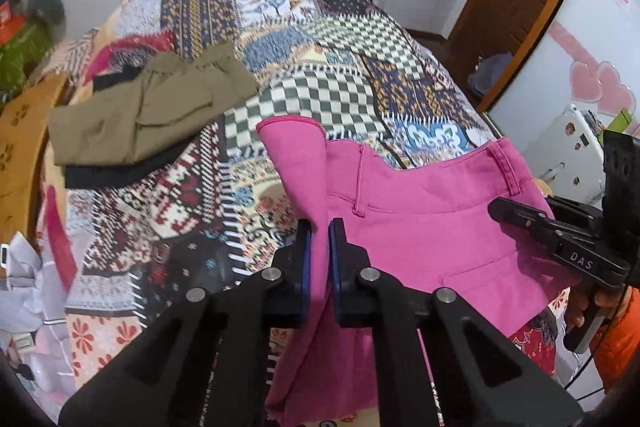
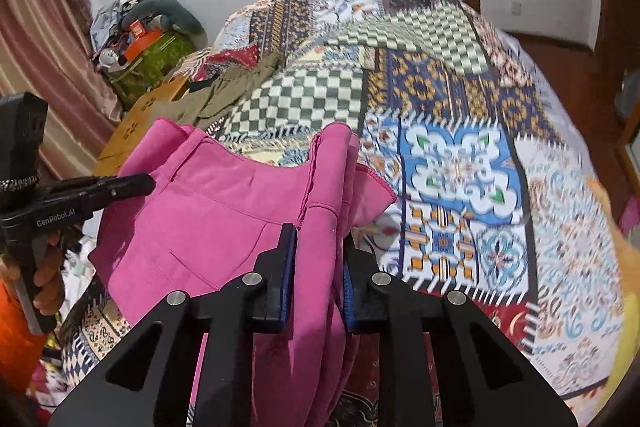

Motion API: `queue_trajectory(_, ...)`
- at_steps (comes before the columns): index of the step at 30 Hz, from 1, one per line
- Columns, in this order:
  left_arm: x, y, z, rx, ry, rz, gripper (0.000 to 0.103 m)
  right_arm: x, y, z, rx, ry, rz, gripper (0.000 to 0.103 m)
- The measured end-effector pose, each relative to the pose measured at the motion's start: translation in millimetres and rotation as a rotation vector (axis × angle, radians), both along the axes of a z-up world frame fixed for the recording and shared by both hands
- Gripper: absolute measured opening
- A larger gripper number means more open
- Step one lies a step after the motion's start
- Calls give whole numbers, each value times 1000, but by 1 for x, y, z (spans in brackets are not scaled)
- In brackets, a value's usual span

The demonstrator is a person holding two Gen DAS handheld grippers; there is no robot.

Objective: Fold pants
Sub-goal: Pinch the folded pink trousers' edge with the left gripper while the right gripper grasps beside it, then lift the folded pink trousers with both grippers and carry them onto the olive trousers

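Pants (image 1: pixel 420 219) between both grippers' pads

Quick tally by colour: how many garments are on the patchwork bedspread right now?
Pink cotton pants, pinched in both claws: 1
Olive-khaki folded pants, lying at the bedspread's far left: 1
Black garment showing under the olive pair: 1
Total: 3

Pink pants (image 1: pixel 420 227): lower part cut off by bottom edge, partly hidden behind gripper frames. Patchwork bedspread (image 2: pixel 460 155): right side motion-blurred in right wrist view. Black garment (image 1: pixel 104 175): mostly hidden under olive garment (image 1: pixel 152 115).
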State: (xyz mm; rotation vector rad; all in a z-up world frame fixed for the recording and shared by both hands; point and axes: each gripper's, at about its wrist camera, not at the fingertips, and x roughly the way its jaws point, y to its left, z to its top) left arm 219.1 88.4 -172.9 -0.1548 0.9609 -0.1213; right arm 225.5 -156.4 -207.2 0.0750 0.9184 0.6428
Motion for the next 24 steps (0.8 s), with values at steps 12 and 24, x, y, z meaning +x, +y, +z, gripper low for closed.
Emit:
queue_trajectory(12,11,52,51,69,-145,97,7,22,50,41,21,-111,75,14)
queue_trajectory(24,55,137,62,83,-201,244,6,83,134,67,49,-171,127,14)
